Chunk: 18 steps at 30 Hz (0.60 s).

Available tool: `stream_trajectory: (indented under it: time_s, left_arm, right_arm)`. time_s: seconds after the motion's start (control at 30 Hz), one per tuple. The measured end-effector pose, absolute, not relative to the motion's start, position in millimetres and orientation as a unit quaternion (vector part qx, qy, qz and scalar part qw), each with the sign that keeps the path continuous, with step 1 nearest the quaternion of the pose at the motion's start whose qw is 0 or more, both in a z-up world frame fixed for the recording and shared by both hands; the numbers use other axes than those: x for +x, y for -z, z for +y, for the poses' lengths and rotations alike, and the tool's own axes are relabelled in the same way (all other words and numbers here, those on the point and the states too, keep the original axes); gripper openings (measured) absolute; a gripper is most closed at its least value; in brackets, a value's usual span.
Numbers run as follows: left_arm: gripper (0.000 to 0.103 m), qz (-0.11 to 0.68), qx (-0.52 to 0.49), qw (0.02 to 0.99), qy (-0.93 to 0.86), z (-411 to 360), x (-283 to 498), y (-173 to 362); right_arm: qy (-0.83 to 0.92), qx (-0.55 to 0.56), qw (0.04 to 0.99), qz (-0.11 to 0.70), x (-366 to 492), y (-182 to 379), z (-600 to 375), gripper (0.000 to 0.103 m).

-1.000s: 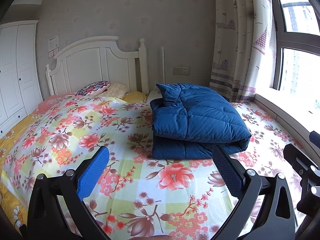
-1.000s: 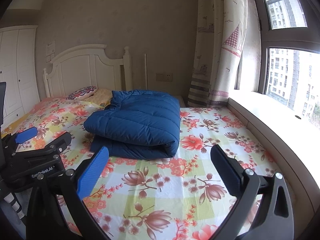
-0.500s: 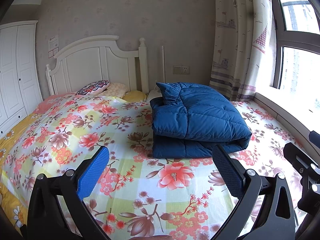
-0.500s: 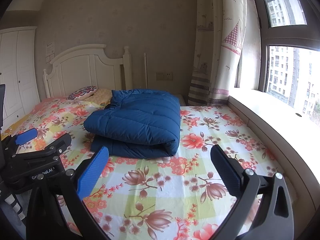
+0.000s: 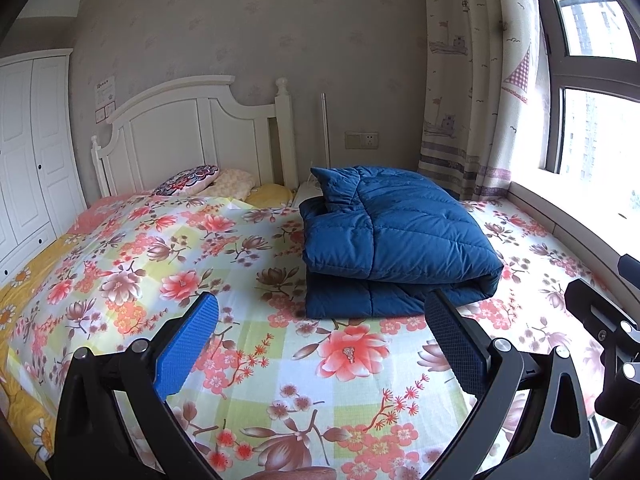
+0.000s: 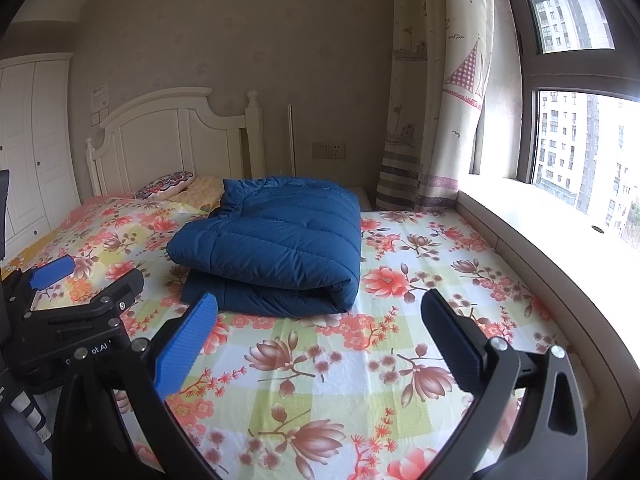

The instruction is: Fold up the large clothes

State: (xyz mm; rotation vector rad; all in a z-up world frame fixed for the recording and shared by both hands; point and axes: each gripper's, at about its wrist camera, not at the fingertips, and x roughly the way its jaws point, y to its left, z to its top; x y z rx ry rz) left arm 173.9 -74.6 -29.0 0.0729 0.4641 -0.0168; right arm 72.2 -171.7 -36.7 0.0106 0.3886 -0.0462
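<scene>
Bedroom, one bed (image 5: 120,240) with floral sheet in red, yellow and white. Item: dark blue quilted coat (image 5: 392,240), large, folded into a thick rectangular bundle of at least two layers, collar end toward the headboard (image 5: 188,132), rounded fold edge toward the foot of the bed; it lies on the sheet in the half of the bed nearer the window (image 6: 580,152), closer to the headboard end than to the foot. Left hand-held gripper (image 5: 320,312): fingers wide apart, nothing between them, held above the sheet short of the bundle's near edge, not touching it; one blue pad and one dark pad visible. Right hand-held gripper (image 6: 318,308): fingers likewise wide apart and empty, above the sheet at the foot side of the bundle, clear of the fabric. In the right wrist view the left hand-held gripper's black body shows at the left edge. Other contents: patterned pillow (image 5: 188,178) and pale yellow pillow (image 5: 236,184) at the headboard end; white wardrobe (image 5: 28,152) beside the bed's far side; printed curtain (image 5: 472,80) at the window; wall socket (image 5: 362,140) between headboard and curtain.
</scene>
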Motion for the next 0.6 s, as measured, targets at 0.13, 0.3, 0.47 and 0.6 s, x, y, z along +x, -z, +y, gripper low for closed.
stream_trajectory:
  time_s: [0.13,0.3,0.47,0.6]
  left_arm:
    - [0.099,0.227,0.037,0.973,0.008,-73.7,175.2,25.3]
    - [0.099,0.225,0.035,0.974,0.012,-74.1,178.3,21.4]
    - [0.099,0.225,0.031,0.974,0.018,-75.7,185.2,20.5]
    - [0.099,0.221,0.022,0.975,0.025,-75.5,192.1,23.5]
  right_arm:
    - [0.024,0.005,0.981,0.192,72.3,35.7,-169.5,0.101]
    - [0.024,0.004,0.982,0.189,74.0,30.9,-167.8,0.101]
    - [0.026,0.003,0.982,0.189,77.9,26.4,-168.0,0.101]
    - [0.029,0.001,0.981,0.194,85.8,25.5,-168.6,0.101]
